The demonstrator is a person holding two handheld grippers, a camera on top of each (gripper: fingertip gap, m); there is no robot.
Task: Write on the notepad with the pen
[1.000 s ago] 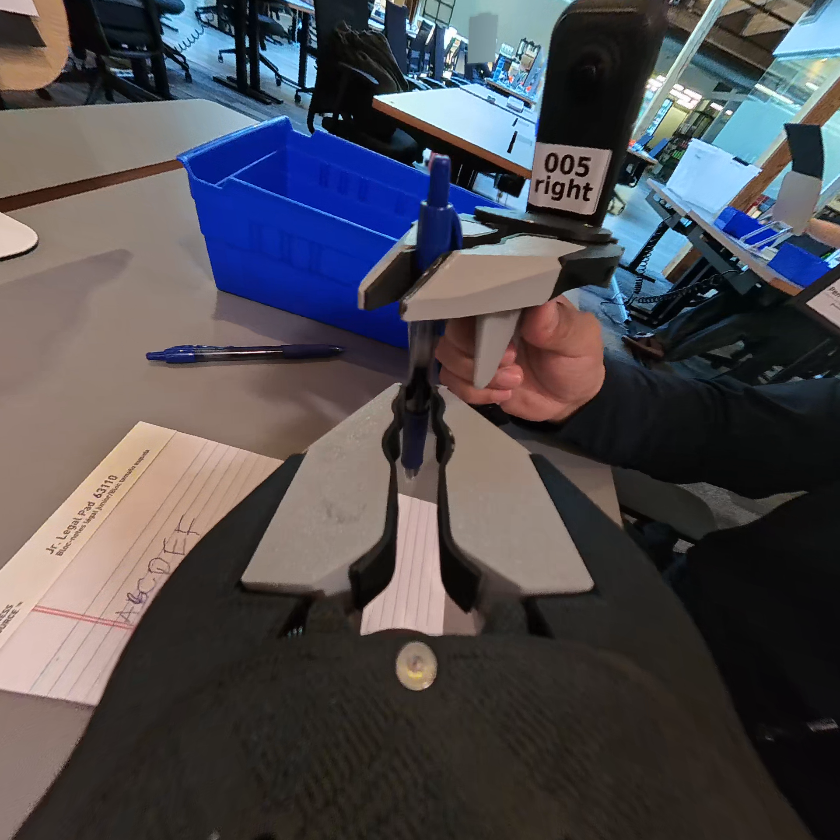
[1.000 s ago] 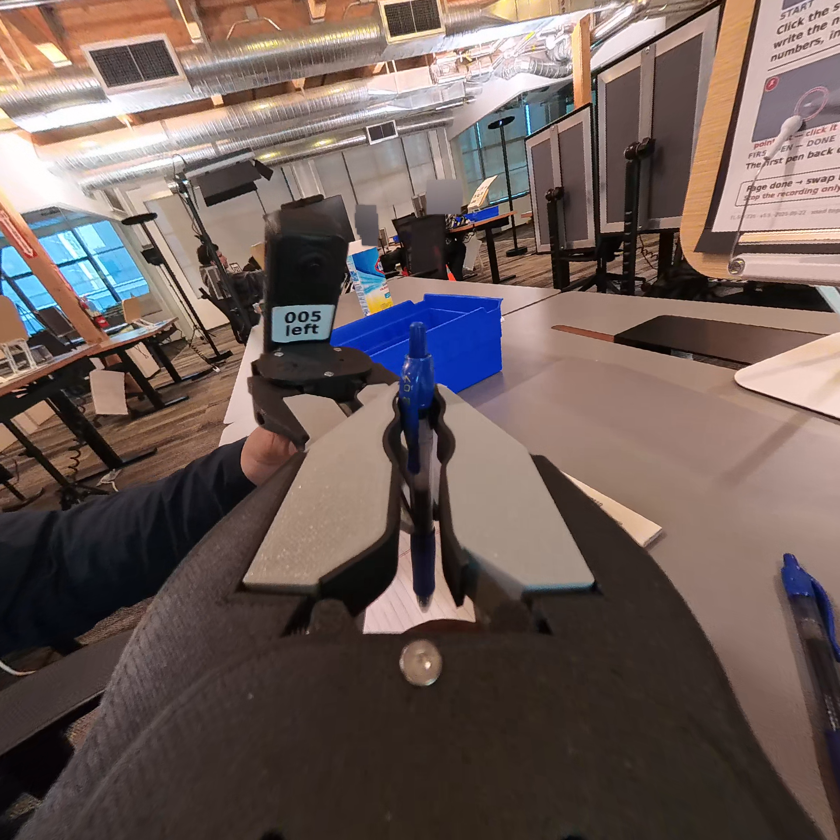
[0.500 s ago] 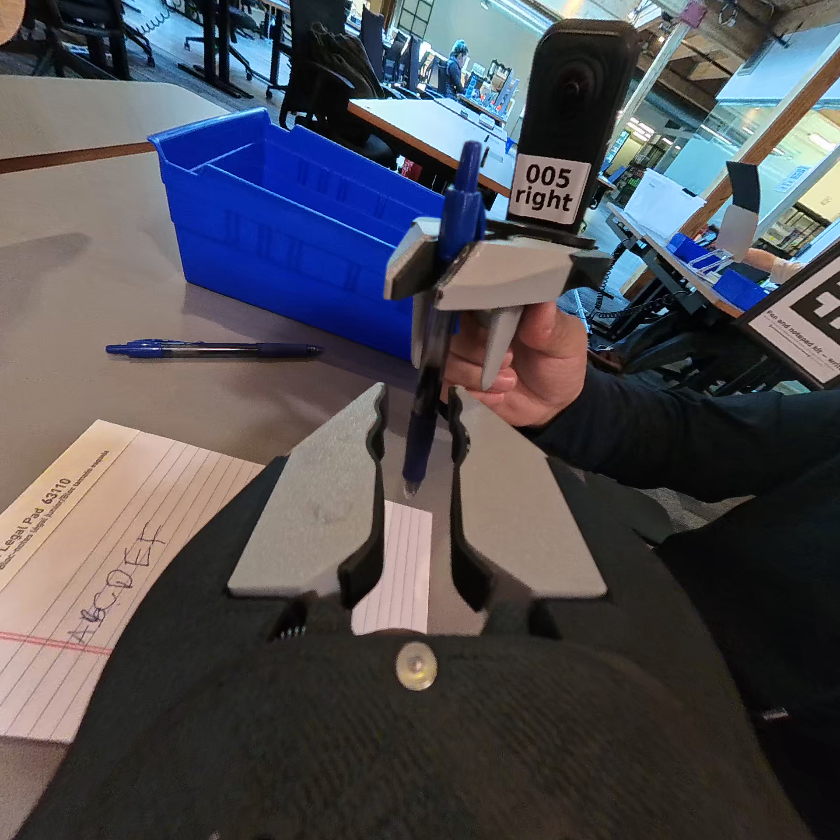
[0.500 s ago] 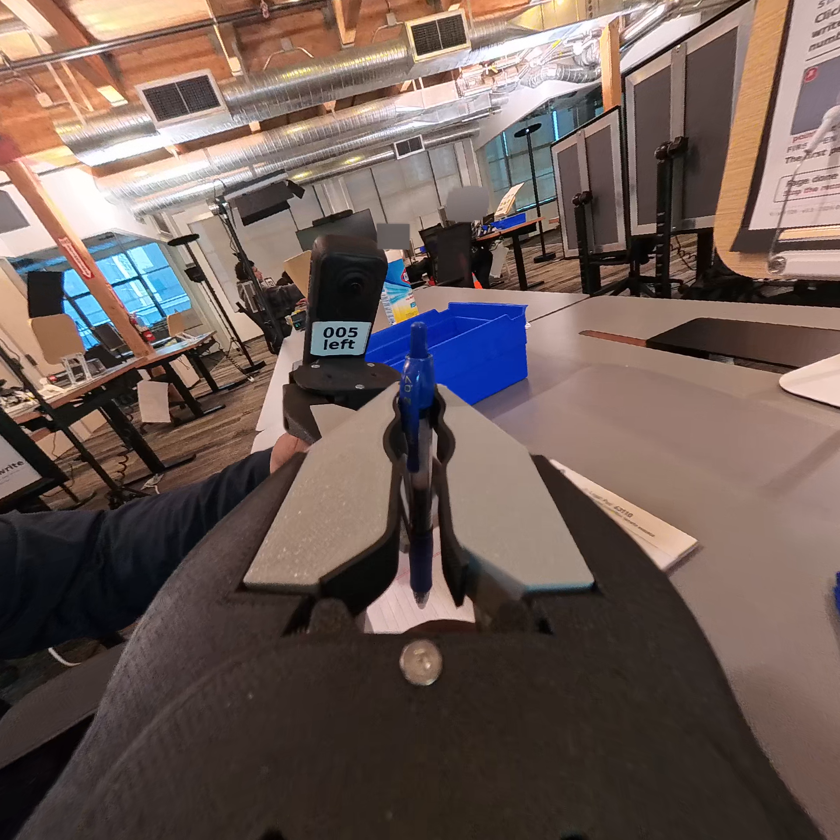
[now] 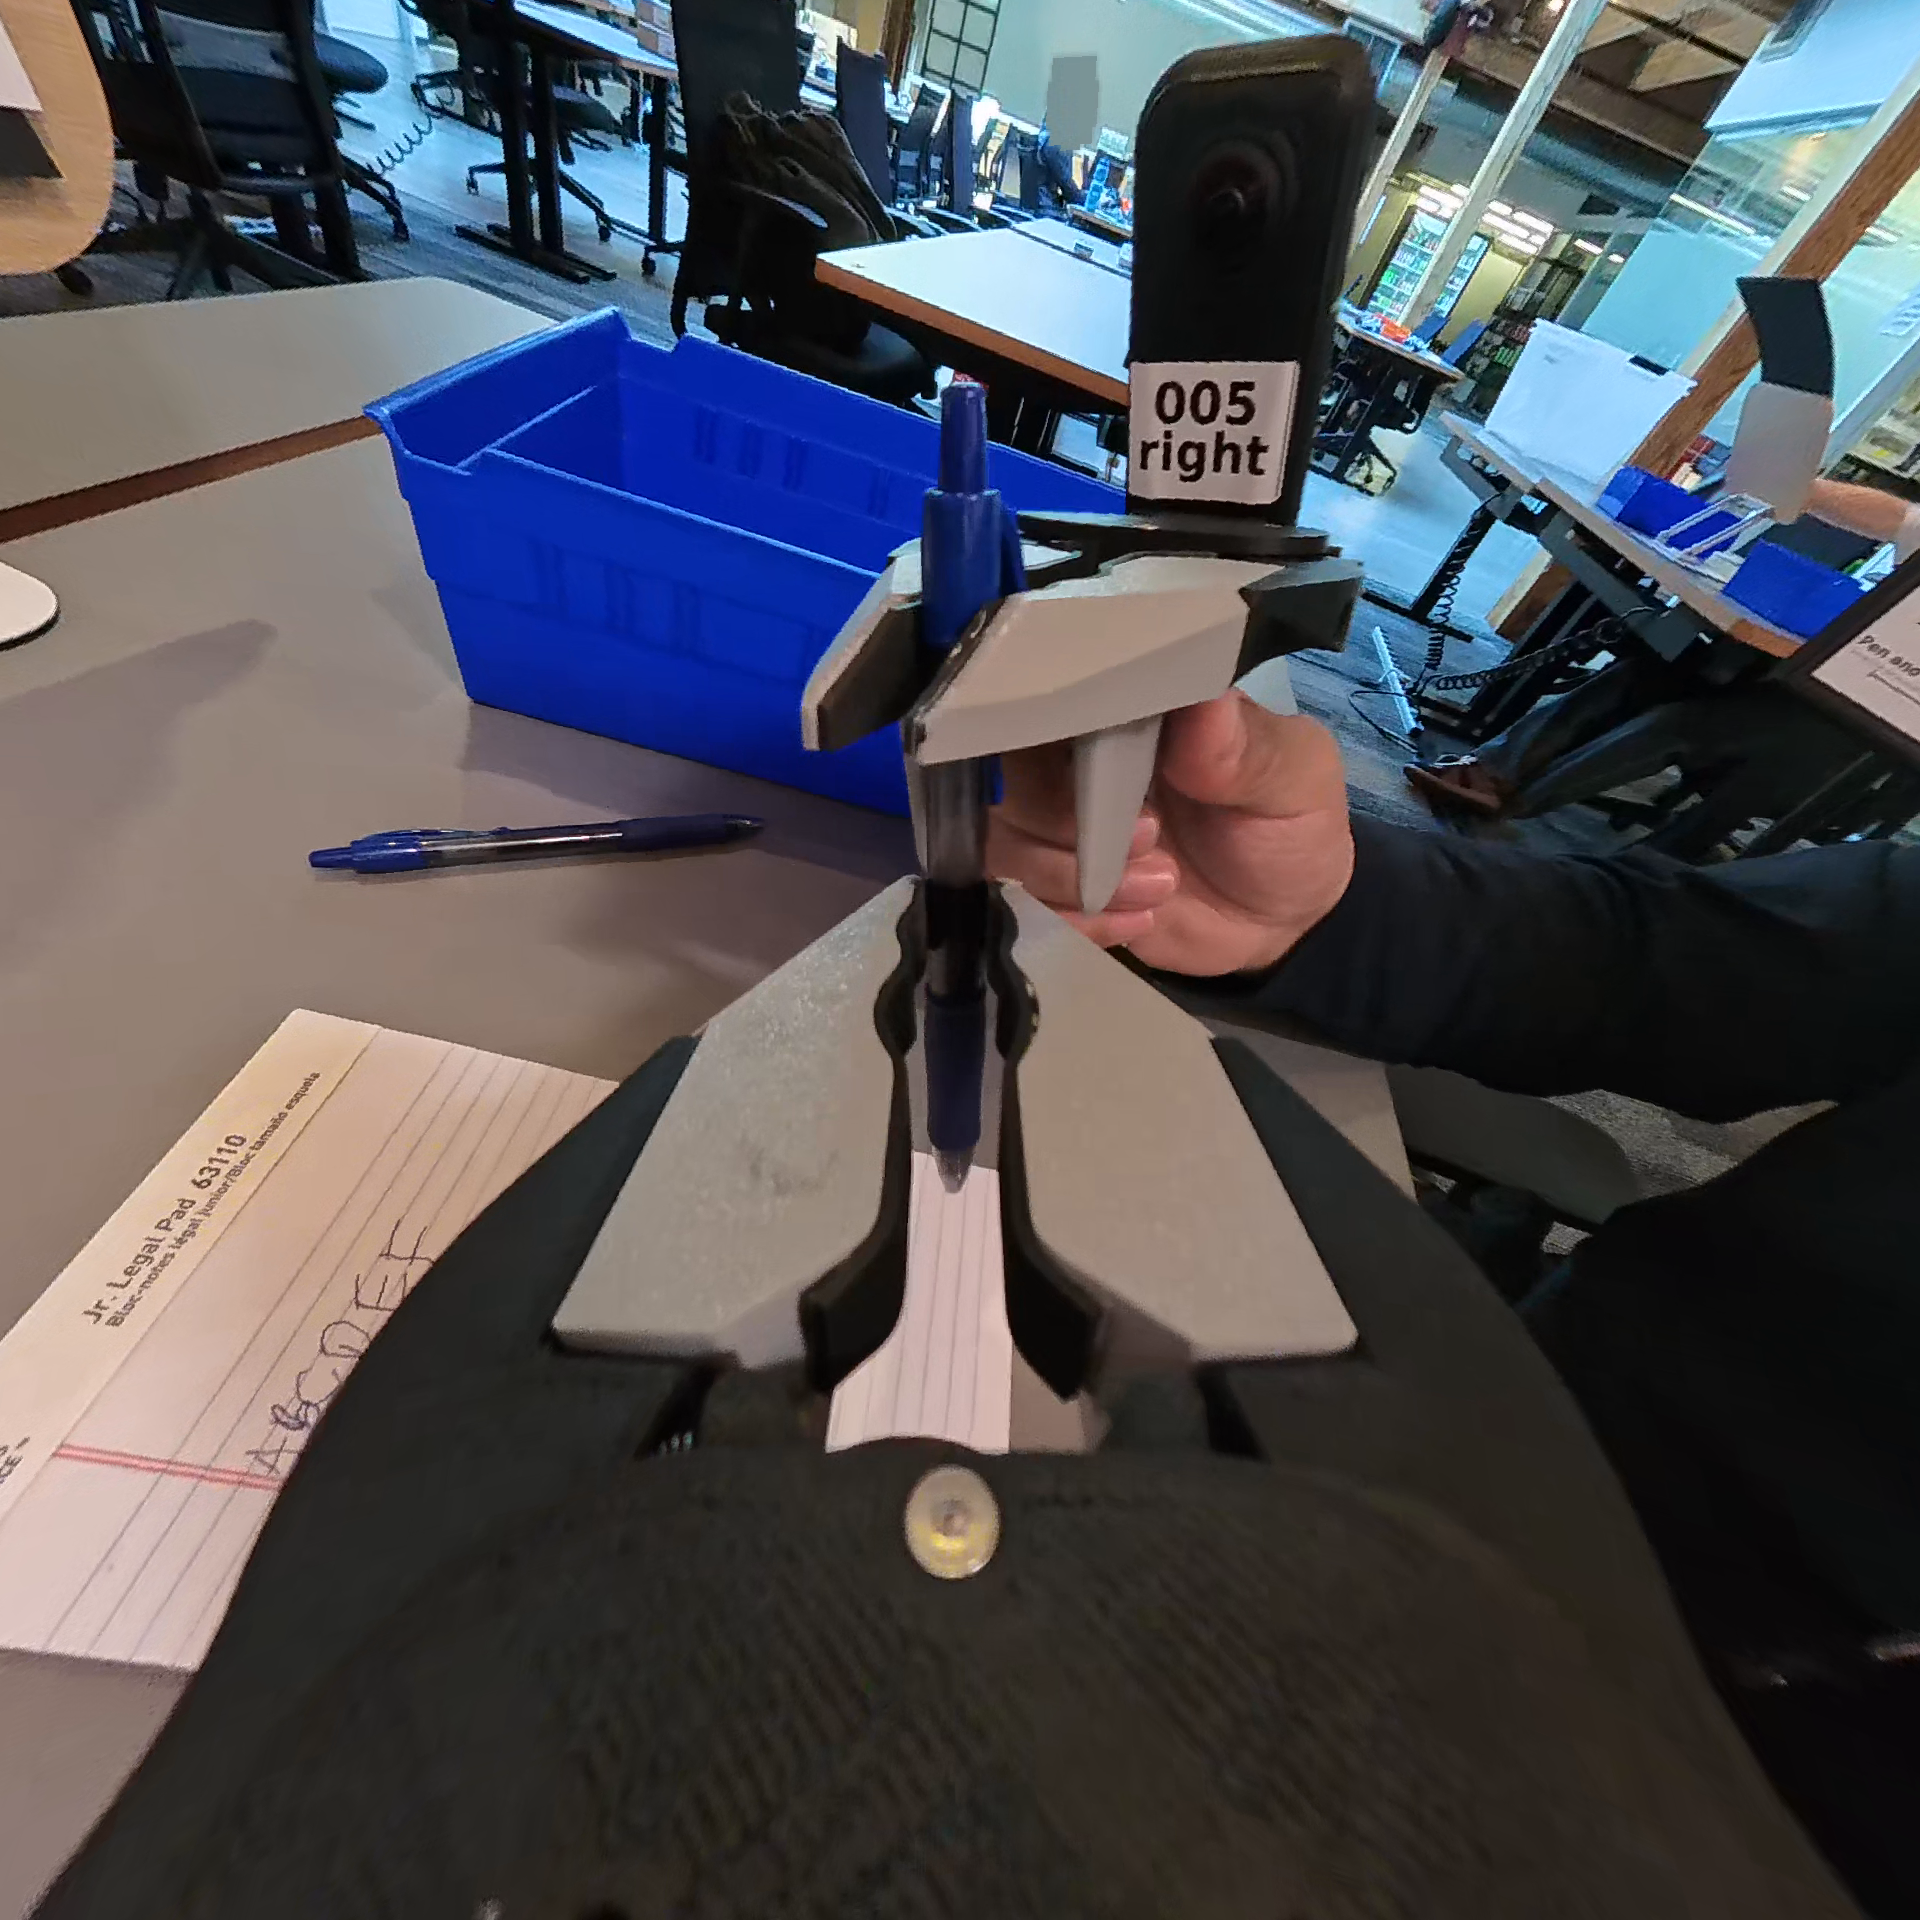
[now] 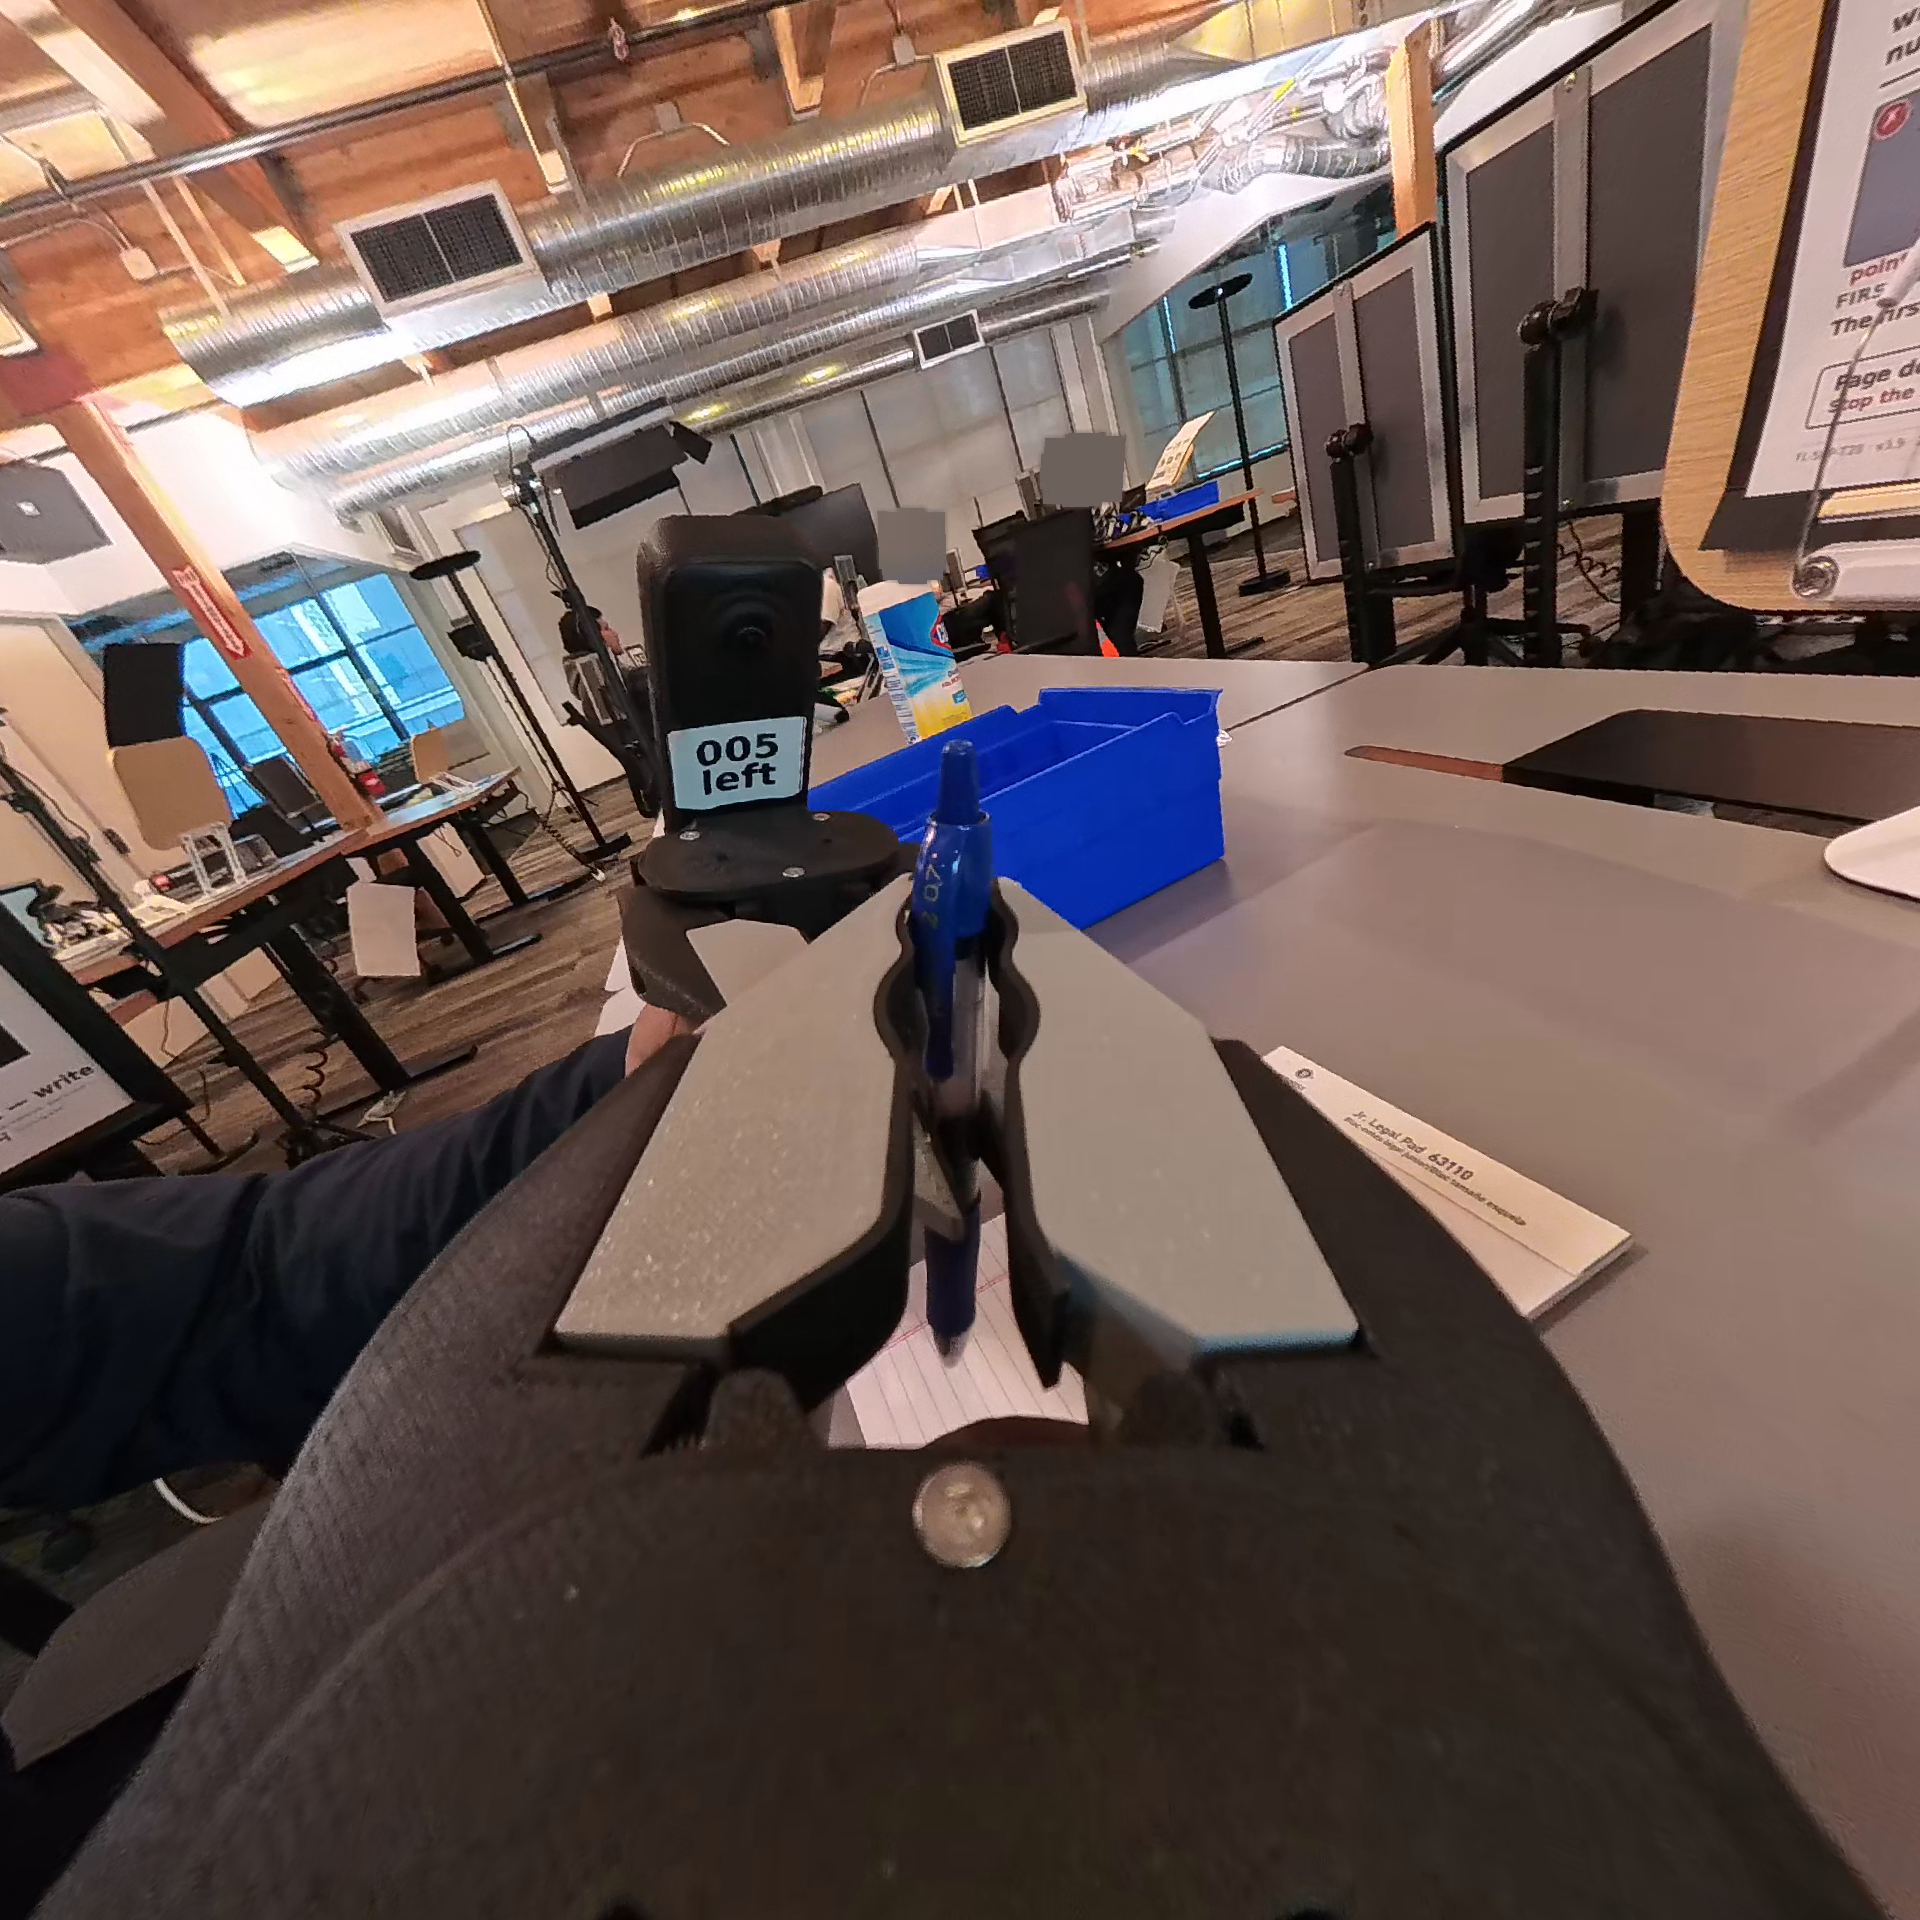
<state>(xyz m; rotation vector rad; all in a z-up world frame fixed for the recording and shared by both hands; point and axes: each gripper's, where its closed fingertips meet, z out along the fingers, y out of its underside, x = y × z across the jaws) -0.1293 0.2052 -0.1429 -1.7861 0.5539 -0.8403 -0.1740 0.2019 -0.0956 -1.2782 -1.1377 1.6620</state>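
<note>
A blue pen [image 5: 956, 1081] stands nearly upright, tip down just above the lined notepad [image 5: 260, 1299]. My right gripper [image 5: 883, 717] is shut on the pen's upper barrel, held by a hand. My left gripper [image 5: 958, 904] is shut around the pen's lower barrel, below the right one. In the right wrist view the right gripper [image 6: 951, 894] clamps the pen [image 6: 945, 862], and the notepad [image 6: 1455, 1195] lies beneath it. The pad bears a short handwritten row near its left margin. The contact between the pen tip and the paper is hidden.
A second blue pen [image 5: 540, 840] lies on the grey table [image 5: 208, 727] beyond the pad. A blue plastic bin [image 5: 644, 582] stands behind it and also shows in the right wrist view [image 6: 1091, 821]. A white stand base [image 6: 1881, 852] sits at the far right. The gap from one gripper's tips to the other's is roughly 6 cm.
One second ago the left gripper was shut on the pen. Half a second ago its jaws stood open beside it. Now they are closed on it again. The right gripper kept its hold.
</note>
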